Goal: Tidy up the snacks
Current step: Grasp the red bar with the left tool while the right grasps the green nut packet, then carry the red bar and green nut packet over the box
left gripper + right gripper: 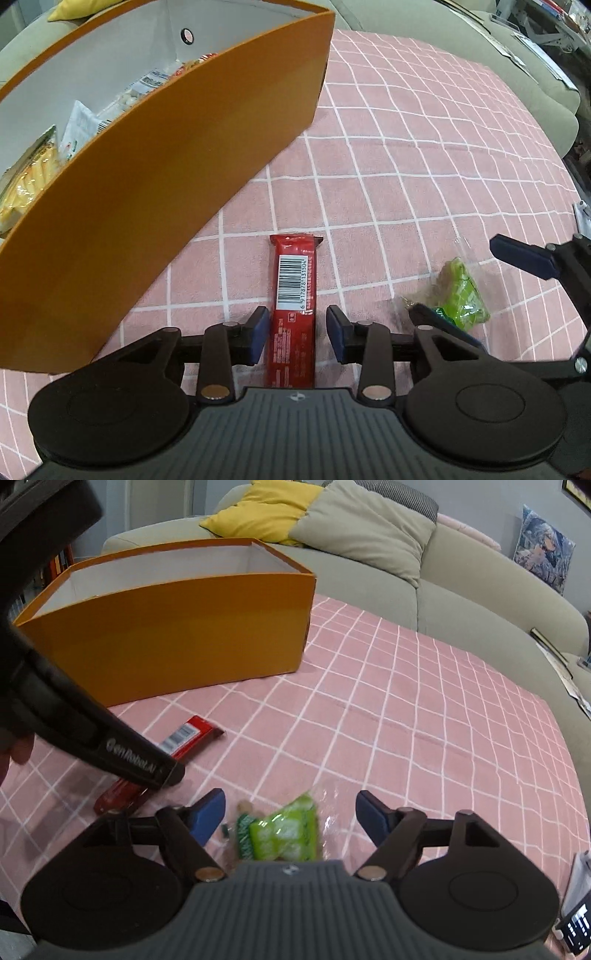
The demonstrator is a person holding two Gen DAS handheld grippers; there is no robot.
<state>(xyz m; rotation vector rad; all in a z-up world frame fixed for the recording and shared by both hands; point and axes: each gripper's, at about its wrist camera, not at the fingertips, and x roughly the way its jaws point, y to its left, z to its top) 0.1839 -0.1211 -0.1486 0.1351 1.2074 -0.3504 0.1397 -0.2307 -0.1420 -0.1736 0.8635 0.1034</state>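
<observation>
Between the left gripper's (296, 334) parted jaws, a barcoded red snack bar (293, 295), ungripped; "GenRobot.AI" on its casing.

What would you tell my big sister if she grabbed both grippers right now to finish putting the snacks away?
Left gripper: open, its fingers on either side of the red snack bar, not squeezing yet.
Right gripper: open, fingers on either side of the green snack packet, nothing held.
Both snacks lie on the pink checked cloth, in front of the orange box.
Done: several snack packets are already in the box.
Left: probably close on the bar and the green packet, then drop each into the box.
</observation>
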